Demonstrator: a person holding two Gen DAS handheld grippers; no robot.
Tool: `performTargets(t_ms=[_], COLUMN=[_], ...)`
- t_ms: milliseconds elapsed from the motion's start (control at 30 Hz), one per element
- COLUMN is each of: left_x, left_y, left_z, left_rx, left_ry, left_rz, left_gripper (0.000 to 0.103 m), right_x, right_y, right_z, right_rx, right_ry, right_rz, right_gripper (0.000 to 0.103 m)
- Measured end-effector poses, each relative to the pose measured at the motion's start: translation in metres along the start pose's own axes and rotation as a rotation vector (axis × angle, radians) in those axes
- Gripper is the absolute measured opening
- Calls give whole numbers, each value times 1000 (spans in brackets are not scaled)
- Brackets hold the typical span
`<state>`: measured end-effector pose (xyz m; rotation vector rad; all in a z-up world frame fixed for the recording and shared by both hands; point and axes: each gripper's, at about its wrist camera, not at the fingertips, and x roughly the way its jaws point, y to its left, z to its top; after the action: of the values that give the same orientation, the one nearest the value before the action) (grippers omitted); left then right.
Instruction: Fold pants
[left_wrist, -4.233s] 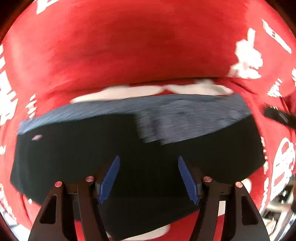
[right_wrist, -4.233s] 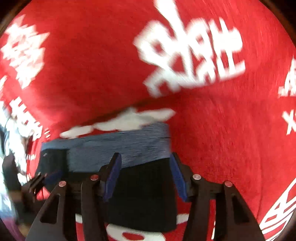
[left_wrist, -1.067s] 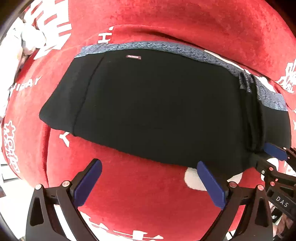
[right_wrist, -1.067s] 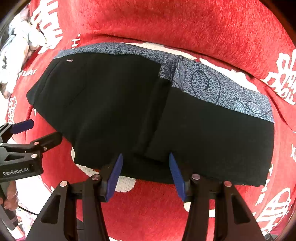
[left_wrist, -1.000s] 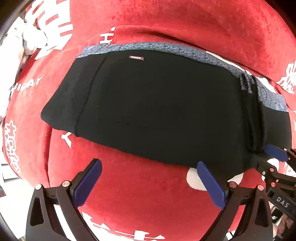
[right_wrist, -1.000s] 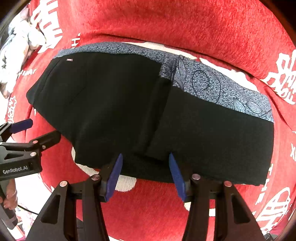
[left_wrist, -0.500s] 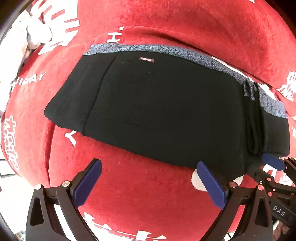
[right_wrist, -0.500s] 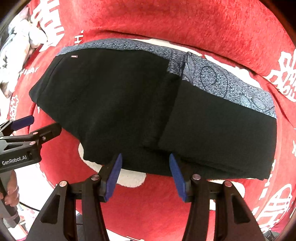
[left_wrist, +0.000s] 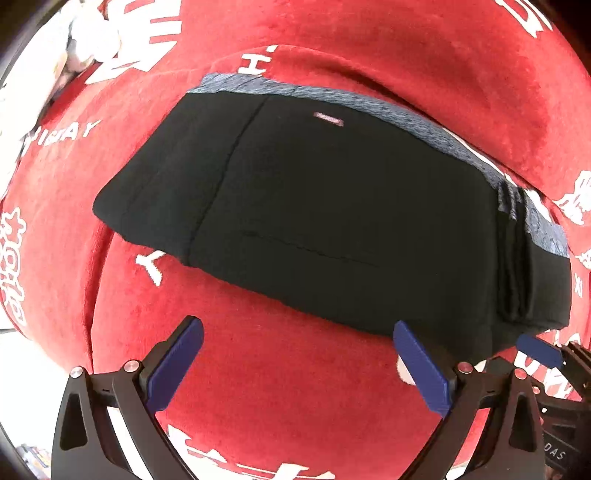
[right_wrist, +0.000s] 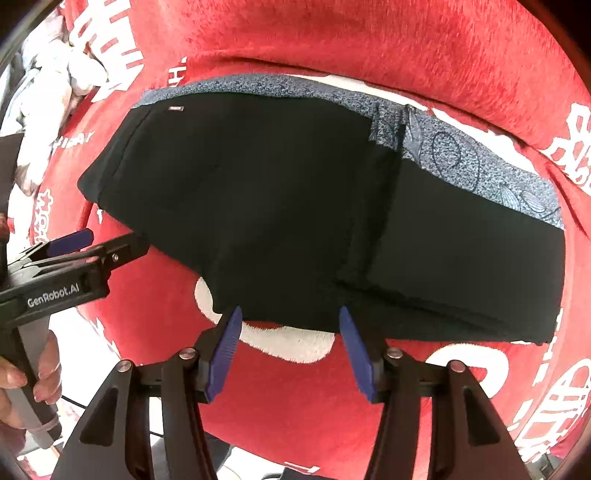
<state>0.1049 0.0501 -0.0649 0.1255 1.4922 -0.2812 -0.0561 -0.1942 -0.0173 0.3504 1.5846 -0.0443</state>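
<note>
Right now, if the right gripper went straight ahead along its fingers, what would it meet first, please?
Most likely the near edge of the folded black pants, just beyond the right gripper, whose jaws are open and empty. Depth is unclear; it may brush the red blanket first.

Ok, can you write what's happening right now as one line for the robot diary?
step: fold pants | pants: folded, flat on red blanket | left gripper: open, holding nothing | right gripper: open, at pants' near edge
</note>
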Motion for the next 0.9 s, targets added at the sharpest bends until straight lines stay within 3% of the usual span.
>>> performTargets(t_ms=[667, 900], left_x=[12, 10], left_y=[75, 134], left_z=[17, 30], left_rx=[-79, -227], left_ry=[11, -10], left_rz=[3, -95], left_gripper=[103, 103], right_x=[21, 34], right_y=[36, 29], right_z=[23, 26], right_rx=[-43, -14], right_ry=[33, 46], right_rz=[17, 40], right_gripper=[60, 64])
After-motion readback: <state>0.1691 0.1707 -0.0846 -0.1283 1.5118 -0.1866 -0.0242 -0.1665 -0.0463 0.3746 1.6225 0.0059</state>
